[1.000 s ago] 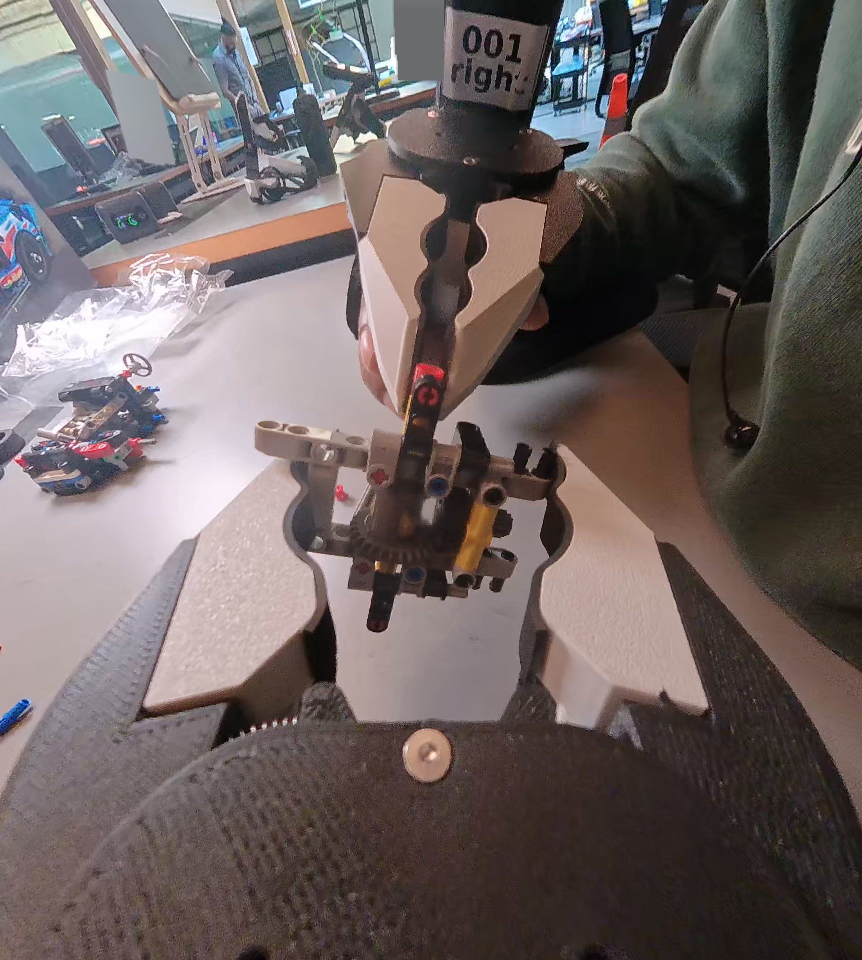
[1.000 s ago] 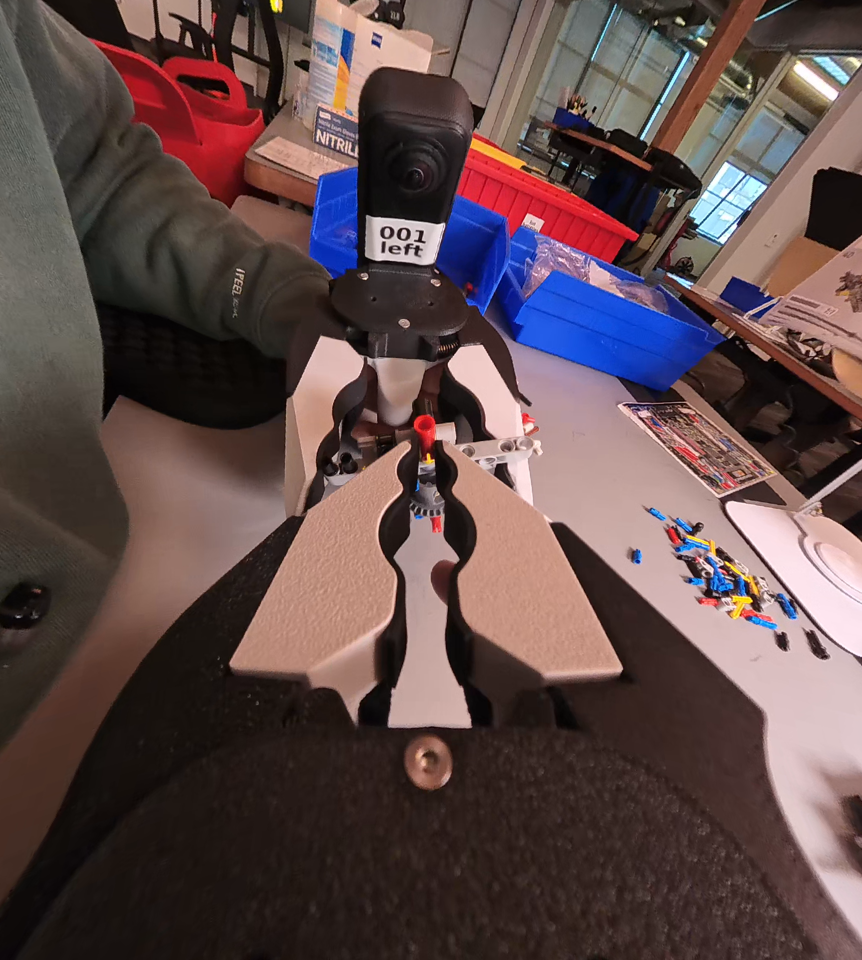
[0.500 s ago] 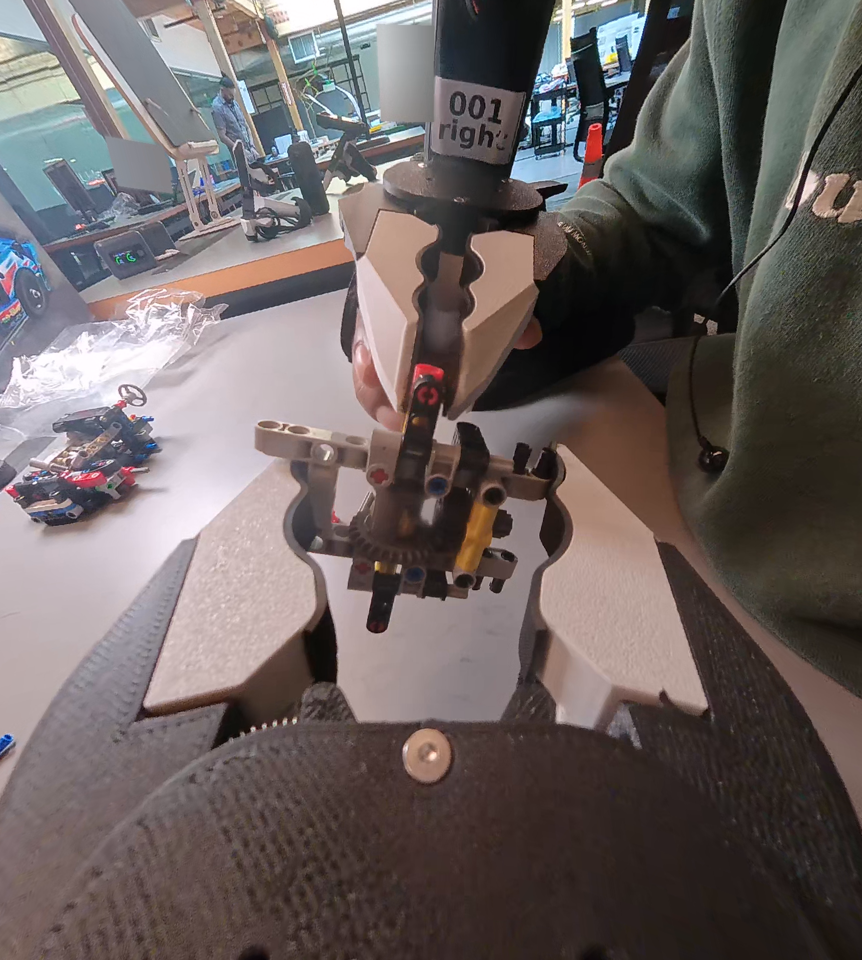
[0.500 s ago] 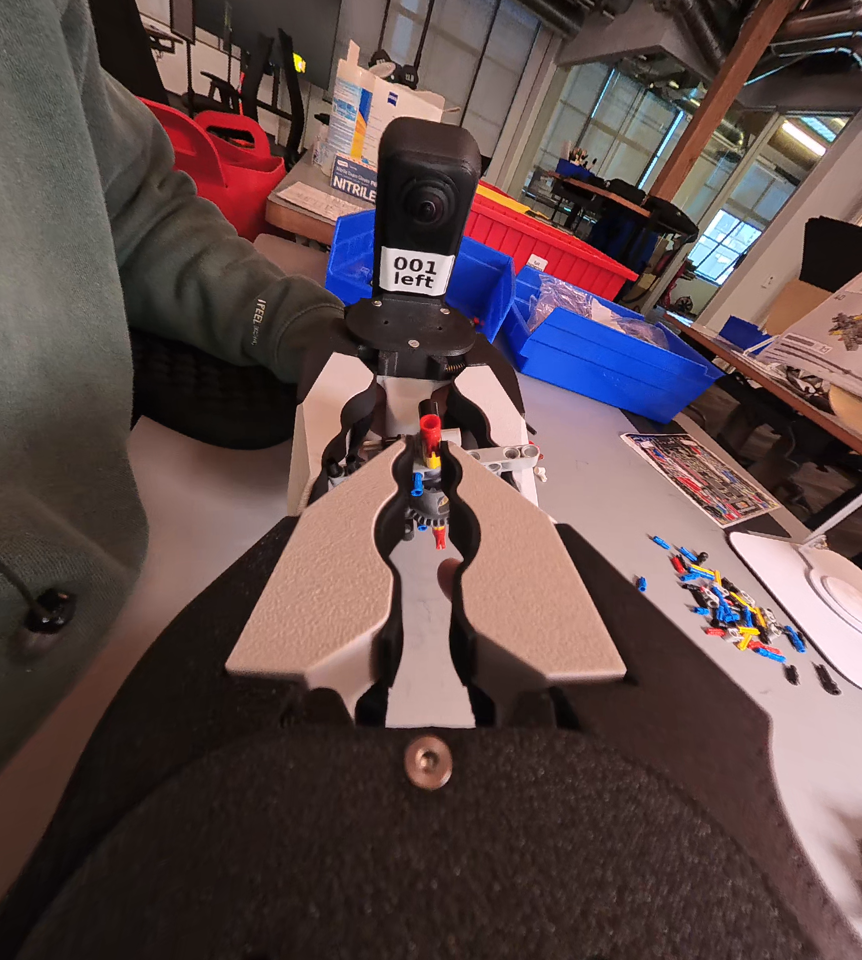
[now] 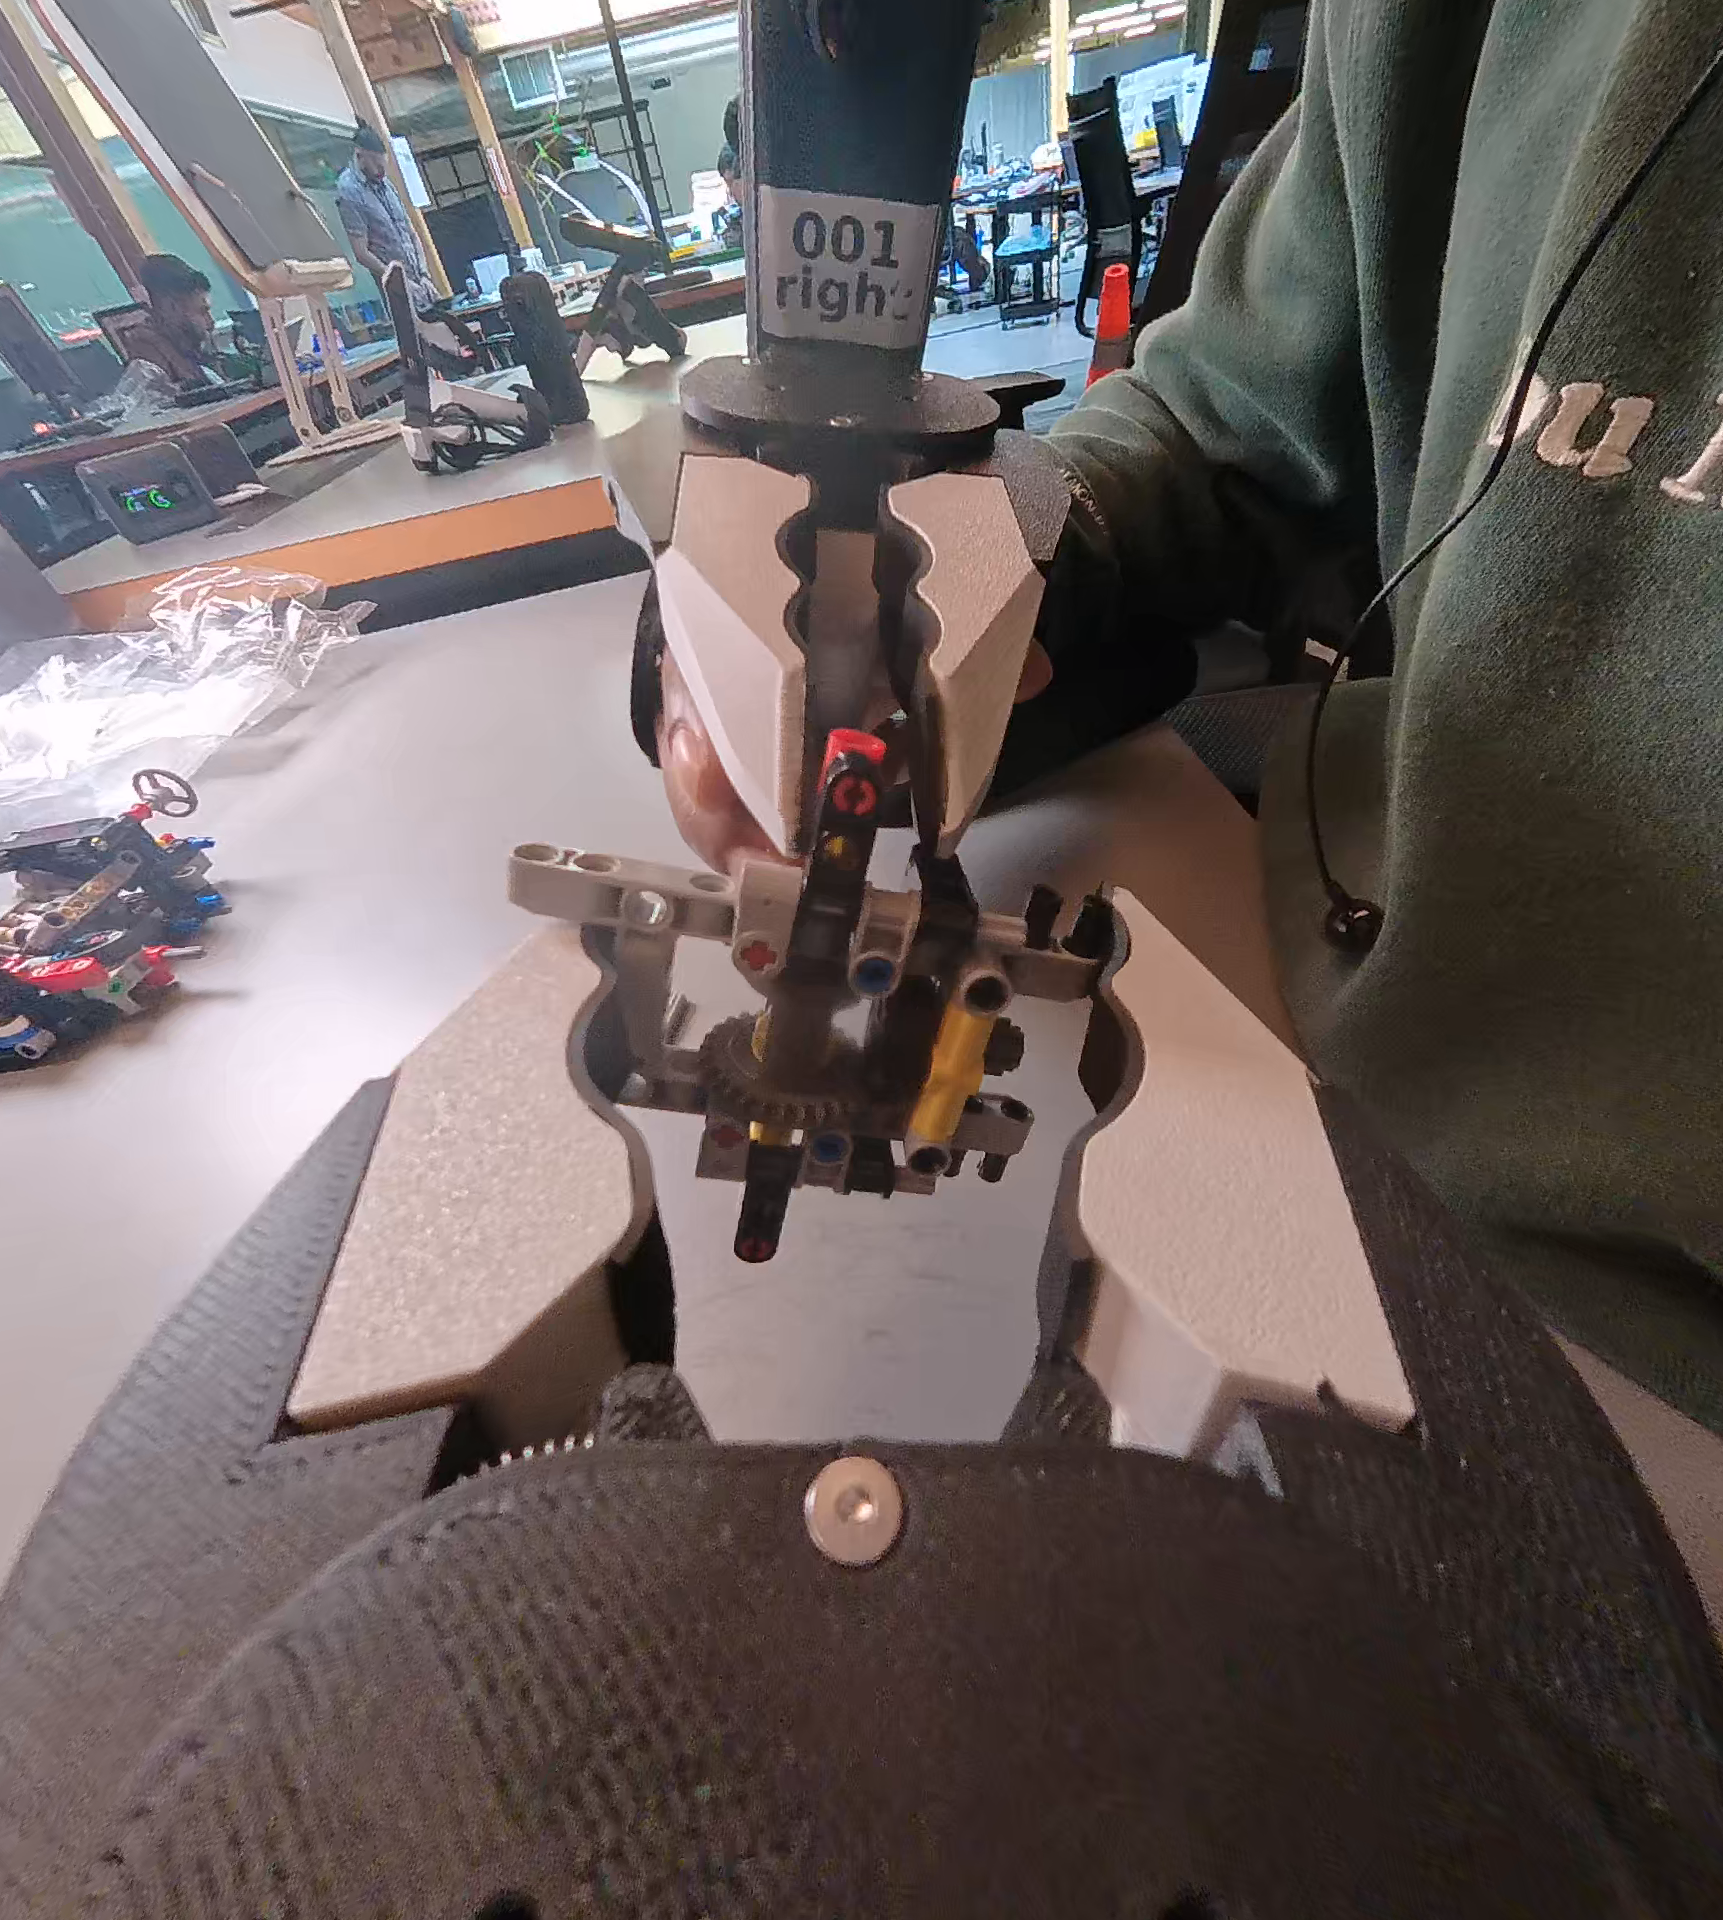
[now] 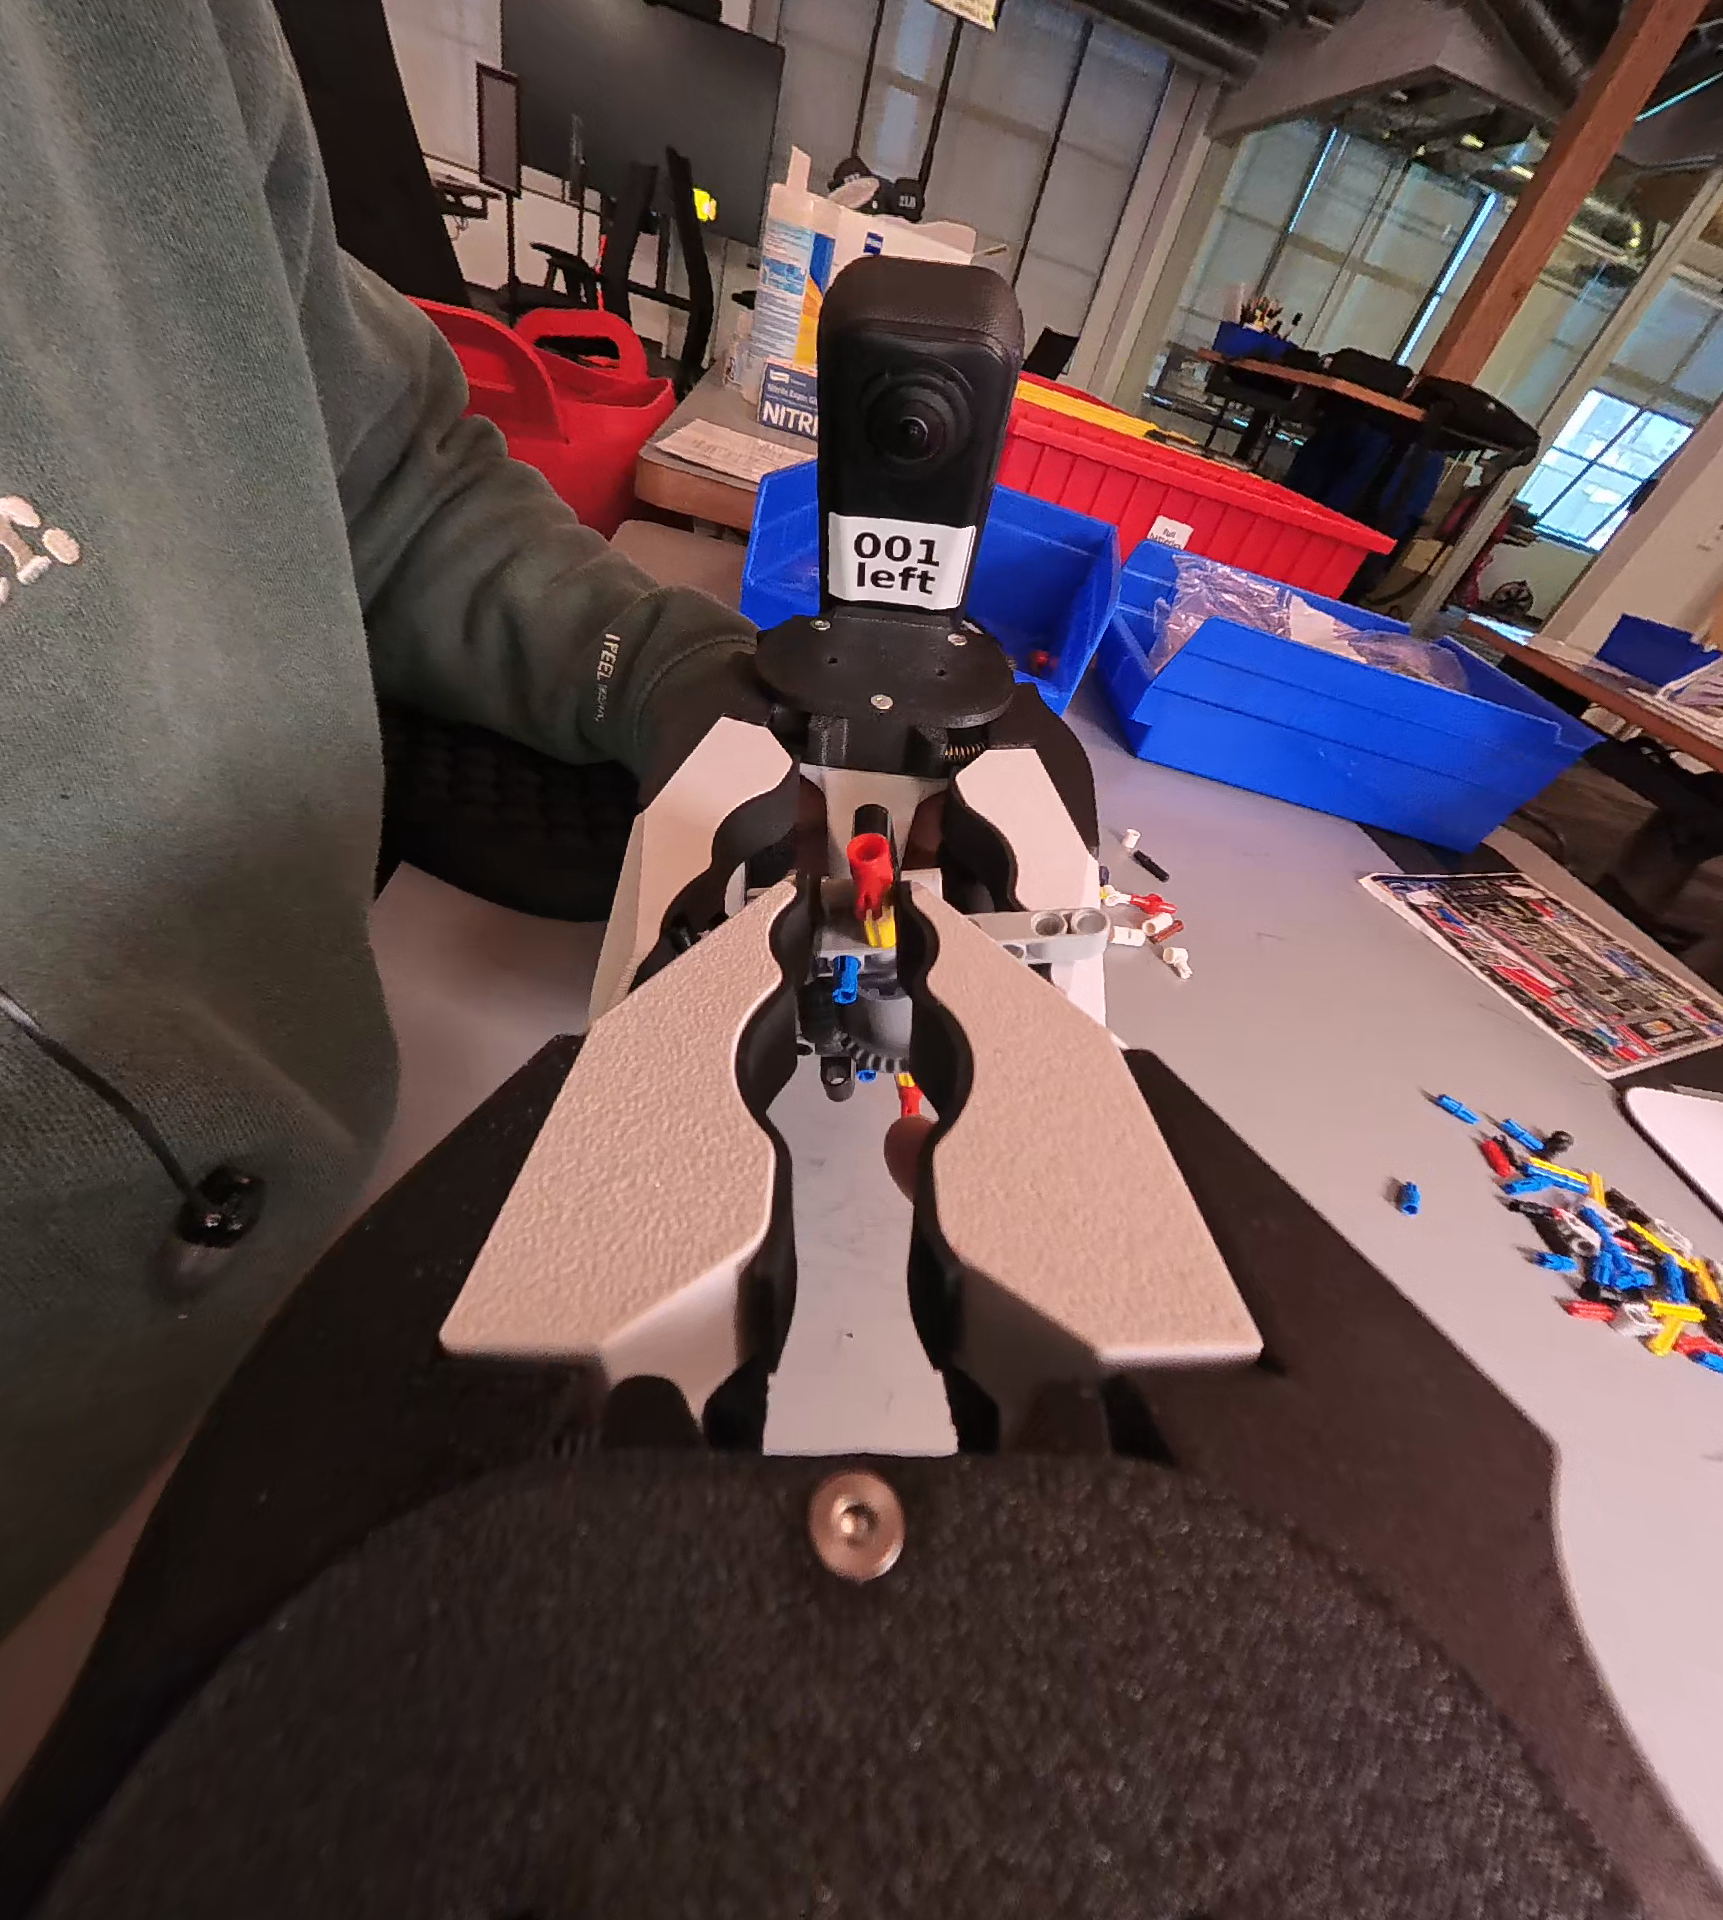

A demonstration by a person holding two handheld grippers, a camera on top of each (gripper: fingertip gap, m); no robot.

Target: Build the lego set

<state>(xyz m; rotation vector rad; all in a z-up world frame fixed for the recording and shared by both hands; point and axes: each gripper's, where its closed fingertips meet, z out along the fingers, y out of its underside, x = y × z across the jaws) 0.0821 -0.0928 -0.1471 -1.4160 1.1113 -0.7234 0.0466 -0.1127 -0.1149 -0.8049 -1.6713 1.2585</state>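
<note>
The left tool (image 5: 852, 997) was clenched on a grey Lego assembly (image 5: 826, 1029), its two fingers pressing the frame from either side and holding it clear above the grey tabletop (image 5: 400, 831). The assembly carried a dark gear, a yellow connector, blue pins and a black axle pointing back toward the camera. A grey beam with round holes projected from its upper left.

The right tool (image 5: 862, 821) faced the left one from the far side. Its fingers were drawn close together around a narrow black piece with a red tip (image 5: 846, 800), which stood at the top of the assembly. In the right wrist view the same tool (image 6: 857, 997) showed its fingers closed in on the assembly (image 6: 862, 1013), a red pin (image 6: 869, 860) standing above it. Whether the pads pressed that narrow piece or merely flanked it could not be determined.

A partly built Lego car (image 5: 57, 945) lay on the tabletop to the left, near a crumpled clear plastic bag (image 5: 109, 686). In the right wrist view, a scatter of loose small parts (image 6: 1646, 1278) lay on the tabletop, beyond them a printed sheet (image 6: 1553, 977), and blue bins (image 6: 1356, 707) farther back. A person's green sleeve (image 6: 483, 582) reached toward the left tool.
</note>
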